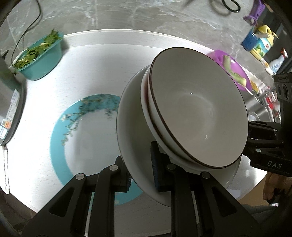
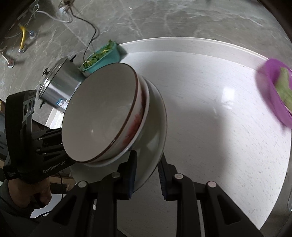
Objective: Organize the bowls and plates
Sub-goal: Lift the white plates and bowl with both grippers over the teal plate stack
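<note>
Both grippers carry one stack, lifted off the round white worktop (image 1: 45, 102) and tilted. The stack: a white plate (image 1: 133, 131) at the bottom, w/ two nested bowls on it. The top bowl (image 1: 199, 109) is off-white inside w/ a dark brown rim; the lower bowl (image 1: 146, 102) shows only as a white edge w/ reddish smears.

Left gripper (image 1: 141, 169): narrow, its blue pads clamp the plate's near rim, one pad above and one under. Right gripper (image 2: 147, 175): also narrow, pinching the opposite rim of the same plate (image 2: 157, 116) the same way. In the right wrist view the bowls lean toward the left gripper, which shows there w/ the person's hand below it.

Still on the worktop under the stack: a plate w/ a teal band (image 1: 58, 134) and a floral print, lying flat. A teal tub (image 1: 42, 60) of green leaves sits at the far edge; a purple dish (image 1: 235, 73) w/ pale green slices sits at the opposite side. A steel pot (image 2: 58, 85) stands just off the worktop, near the teal tub. Cables lie on the grey marble floor (image 1: 146, 16).
</note>
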Demonstrator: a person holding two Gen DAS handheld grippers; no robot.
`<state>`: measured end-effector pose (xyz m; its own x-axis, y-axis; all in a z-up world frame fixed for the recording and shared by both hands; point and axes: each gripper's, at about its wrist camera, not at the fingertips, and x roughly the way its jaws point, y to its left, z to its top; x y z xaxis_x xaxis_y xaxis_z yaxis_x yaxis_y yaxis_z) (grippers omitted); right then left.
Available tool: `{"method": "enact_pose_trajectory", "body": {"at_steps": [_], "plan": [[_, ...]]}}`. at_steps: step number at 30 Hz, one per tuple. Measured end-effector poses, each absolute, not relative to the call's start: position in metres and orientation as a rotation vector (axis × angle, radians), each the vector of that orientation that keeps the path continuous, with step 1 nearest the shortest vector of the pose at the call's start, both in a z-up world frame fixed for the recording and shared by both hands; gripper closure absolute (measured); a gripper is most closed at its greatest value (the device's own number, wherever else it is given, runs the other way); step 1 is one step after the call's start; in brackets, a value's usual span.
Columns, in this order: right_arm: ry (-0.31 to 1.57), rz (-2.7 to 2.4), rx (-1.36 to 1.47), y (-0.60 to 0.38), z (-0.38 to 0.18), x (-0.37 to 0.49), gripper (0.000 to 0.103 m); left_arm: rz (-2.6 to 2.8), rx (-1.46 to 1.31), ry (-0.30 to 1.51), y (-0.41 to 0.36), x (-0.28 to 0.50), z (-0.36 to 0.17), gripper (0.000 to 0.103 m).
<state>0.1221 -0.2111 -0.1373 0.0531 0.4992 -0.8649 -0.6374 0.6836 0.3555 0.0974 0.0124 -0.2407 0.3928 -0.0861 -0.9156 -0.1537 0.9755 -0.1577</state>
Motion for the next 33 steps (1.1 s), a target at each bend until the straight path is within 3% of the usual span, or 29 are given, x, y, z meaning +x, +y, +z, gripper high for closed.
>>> {"method": "enact_pose_trajectory", "body": {"at_steps": [13,33], "plan": [[1.259,0.941,-0.192,-0.150,-0.145,0.114,0.078,0.115,-0.273,1.173,0.083,0.076,-0.245,0.087],[1.311,0.920,-0.231,-0.106,-0.188,0.105,0.078,0.110,-0.280,1.229,0.127,0.060,-0.302,0.087]]}}
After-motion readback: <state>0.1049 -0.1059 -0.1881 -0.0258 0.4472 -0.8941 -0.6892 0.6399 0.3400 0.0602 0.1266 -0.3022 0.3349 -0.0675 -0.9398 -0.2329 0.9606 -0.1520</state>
